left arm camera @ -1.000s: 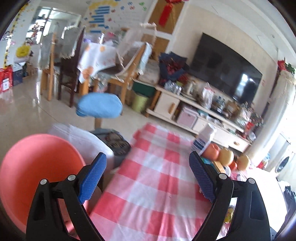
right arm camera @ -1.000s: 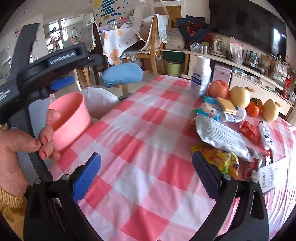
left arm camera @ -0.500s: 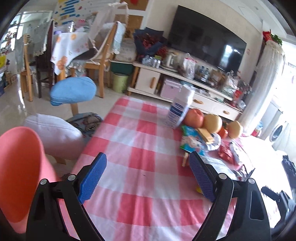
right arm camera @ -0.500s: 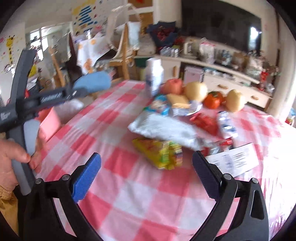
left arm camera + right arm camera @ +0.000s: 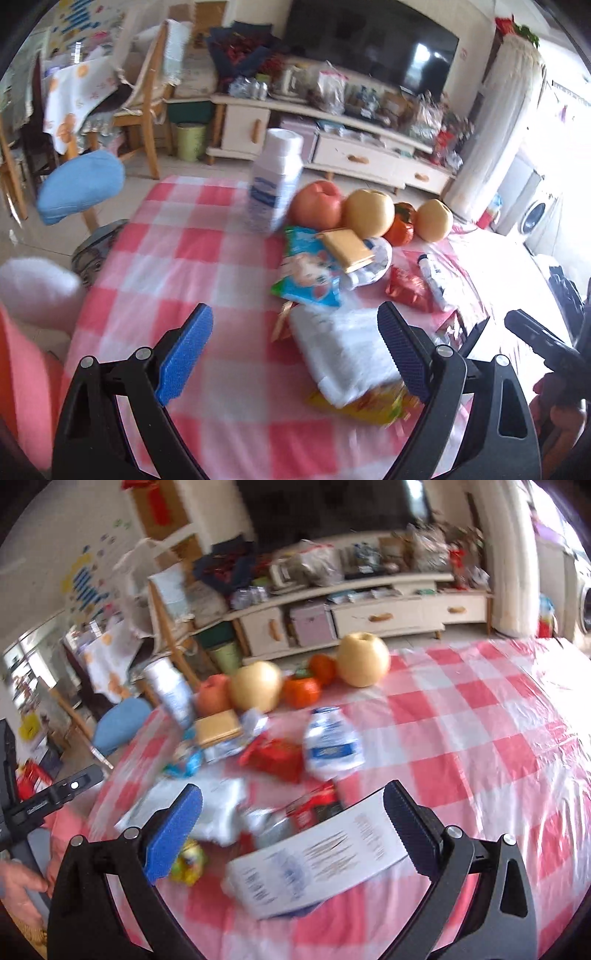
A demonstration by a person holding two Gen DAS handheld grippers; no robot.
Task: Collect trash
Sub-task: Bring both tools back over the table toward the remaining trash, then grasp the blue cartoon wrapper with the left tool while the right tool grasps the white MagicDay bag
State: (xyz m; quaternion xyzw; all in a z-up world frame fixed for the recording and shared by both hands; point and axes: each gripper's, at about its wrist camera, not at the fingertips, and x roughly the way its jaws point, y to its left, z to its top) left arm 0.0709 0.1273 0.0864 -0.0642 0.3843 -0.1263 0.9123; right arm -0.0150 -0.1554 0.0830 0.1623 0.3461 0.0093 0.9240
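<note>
Right wrist view: right gripper (image 5: 291, 823) wide above the paper slip (image 5: 317, 860); left gripper (image 5: 295, 347) wide, empty. Flat paper may slip from the fingers on the counter (image 5: 461, 738).

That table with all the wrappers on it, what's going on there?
A person is holding a two-finger gripper in each hand over a checked table to collect trash. Both the left gripper and the right gripper are open and empty. The right one hangs just above a printed paper slip; the left faces a white bag lying on a yellow wrapper. Beyond lie a flattened water bottle, a red wrapper and some fruit. Nothing is picked up yet.
</note>
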